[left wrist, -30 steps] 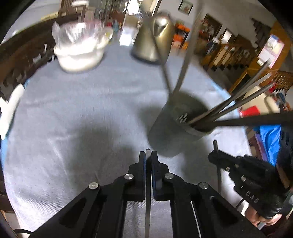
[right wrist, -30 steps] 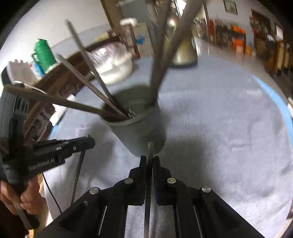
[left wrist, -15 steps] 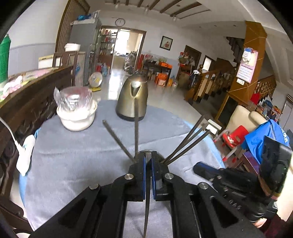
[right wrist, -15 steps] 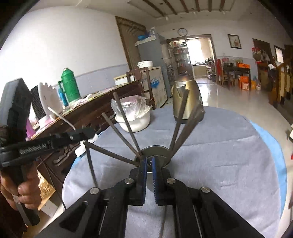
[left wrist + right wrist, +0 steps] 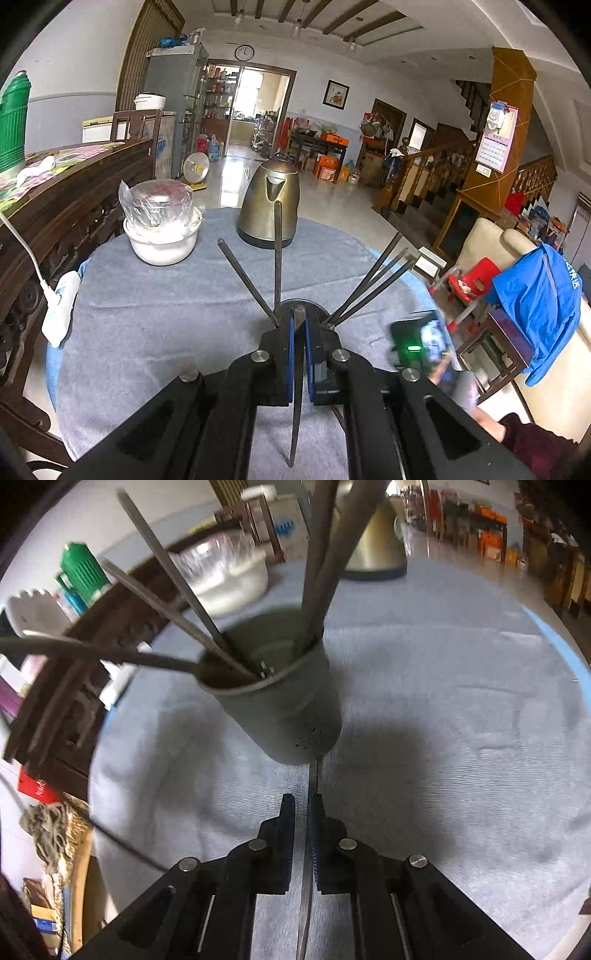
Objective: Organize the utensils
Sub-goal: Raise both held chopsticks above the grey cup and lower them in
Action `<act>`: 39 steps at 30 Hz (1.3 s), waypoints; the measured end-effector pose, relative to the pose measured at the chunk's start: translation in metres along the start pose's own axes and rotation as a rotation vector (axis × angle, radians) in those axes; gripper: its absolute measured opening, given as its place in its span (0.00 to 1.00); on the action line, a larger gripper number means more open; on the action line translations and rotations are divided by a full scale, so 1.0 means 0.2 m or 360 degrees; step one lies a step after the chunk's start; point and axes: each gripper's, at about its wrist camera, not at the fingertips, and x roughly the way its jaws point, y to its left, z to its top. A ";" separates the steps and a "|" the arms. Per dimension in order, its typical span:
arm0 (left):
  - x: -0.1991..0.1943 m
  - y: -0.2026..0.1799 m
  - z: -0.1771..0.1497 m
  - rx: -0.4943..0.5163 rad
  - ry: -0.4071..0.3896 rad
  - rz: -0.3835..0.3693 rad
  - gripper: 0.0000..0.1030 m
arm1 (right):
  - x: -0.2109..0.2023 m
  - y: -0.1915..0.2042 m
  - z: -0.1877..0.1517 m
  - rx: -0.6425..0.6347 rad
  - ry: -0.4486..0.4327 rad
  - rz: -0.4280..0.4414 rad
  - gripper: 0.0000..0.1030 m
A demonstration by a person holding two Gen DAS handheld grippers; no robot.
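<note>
A grey utensil cup (image 5: 280, 701) stands on the round table with several metal chopsticks (image 5: 177, 579) fanning out of it. In the left wrist view only its rim (image 5: 306, 304) shows behind my fingers, with chopsticks (image 5: 373, 280) sticking up. My left gripper (image 5: 297, 325) is shut on a thin metal chopstick (image 5: 295, 417) that runs back between the jaws. My right gripper (image 5: 303, 805) is shut on another metal chopstick (image 5: 314, 775), its tip close to the cup's base. The right gripper's body (image 5: 417, 343) shows blurred at the table's right edge.
A grey cloth (image 5: 155, 314) covers the table. At the far side stand a brass kettle (image 5: 269, 203) and a white bowl topped by a wrapped clear bowl (image 5: 162, 225). A dark wooden sideboard (image 5: 62, 206) runs along the left, with a white power strip (image 5: 59, 314) hanging by it.
My left gripper stays level behind the cup, a little closer. My right gripper has tilted down from a level view onto the cup and table, its chopstick now pointing forward at the cup's base.
</note>
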 end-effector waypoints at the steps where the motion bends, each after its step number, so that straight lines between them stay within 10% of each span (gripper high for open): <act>1: -0.01 0.00 -0.01 0.0001 -0.0001 0.0000 0.05 | 0.04 0.00 0.00 0.0005 0.0023 -0.0022 0.11; 18: -0.01 -0.04 -0.01 0.0040 -0.0012 0.0037 0.05 | 0.18 0.05 -0.01 -0.0064 0.0077 -0.0200 0.06; 39: 0.00 -0.11 -0.01 0.0110 0.0000 0.0127 0.06 | -0.32 0.17 -0.06 -0.0173 -0.0376 -0.0021 0.06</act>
